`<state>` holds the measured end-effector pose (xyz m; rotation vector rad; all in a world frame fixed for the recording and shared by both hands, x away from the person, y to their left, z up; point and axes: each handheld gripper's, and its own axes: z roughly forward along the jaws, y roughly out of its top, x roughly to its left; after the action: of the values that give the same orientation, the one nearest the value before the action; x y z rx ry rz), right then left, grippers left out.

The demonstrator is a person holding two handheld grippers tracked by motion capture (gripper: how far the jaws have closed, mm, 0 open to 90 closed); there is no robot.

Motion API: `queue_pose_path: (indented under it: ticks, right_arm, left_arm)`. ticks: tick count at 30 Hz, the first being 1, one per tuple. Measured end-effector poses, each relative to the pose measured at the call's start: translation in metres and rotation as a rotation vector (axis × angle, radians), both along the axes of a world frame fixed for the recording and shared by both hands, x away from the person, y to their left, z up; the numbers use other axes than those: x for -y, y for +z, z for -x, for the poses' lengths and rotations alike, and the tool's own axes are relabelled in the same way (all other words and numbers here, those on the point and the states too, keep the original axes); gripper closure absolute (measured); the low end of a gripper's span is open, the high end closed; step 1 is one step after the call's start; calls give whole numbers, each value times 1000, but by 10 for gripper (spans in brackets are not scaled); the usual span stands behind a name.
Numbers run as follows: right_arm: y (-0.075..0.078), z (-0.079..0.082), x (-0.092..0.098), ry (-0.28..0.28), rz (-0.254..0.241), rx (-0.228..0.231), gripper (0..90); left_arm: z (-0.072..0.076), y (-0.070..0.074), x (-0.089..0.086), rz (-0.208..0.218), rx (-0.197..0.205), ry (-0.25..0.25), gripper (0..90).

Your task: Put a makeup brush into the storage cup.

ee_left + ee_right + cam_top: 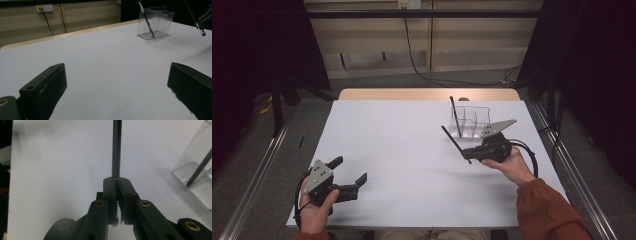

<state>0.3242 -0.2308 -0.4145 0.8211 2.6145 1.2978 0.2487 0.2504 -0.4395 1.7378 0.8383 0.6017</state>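
Black and thin, the long pen (455,143) is pinched in the pressed-together jaws of the right gripper (468,154), lifted just beside the clear plastic divided holder (472,121), where another dark pen (453,115) leans; its far tip runs out of the right gripper view. Spread wide and holding nothing, the left gripper (350,171) hovers near the white table's (402,145) front edge, with open tabletop between the two.

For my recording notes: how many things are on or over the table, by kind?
Dark pens: 2, one standing in the clear organizer, one held by the right tool
Clear organizer: 1
Total: 3
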Motion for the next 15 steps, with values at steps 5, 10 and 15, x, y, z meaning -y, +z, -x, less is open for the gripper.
queue_pose_path:
  ticks: [5,10,15]
  right_arm:
    - [1,0,0,-12,-81,38,845]
    - [6,2,3,-61,-150,70,845]
    - [7,1,11,-101,-207,66,845]
  left_arm:
    - [0,0,0,3,0,2,24]
    - [1,0,-1,3,1,11,23]
    - [0,0,-2,8,-1,23,21]
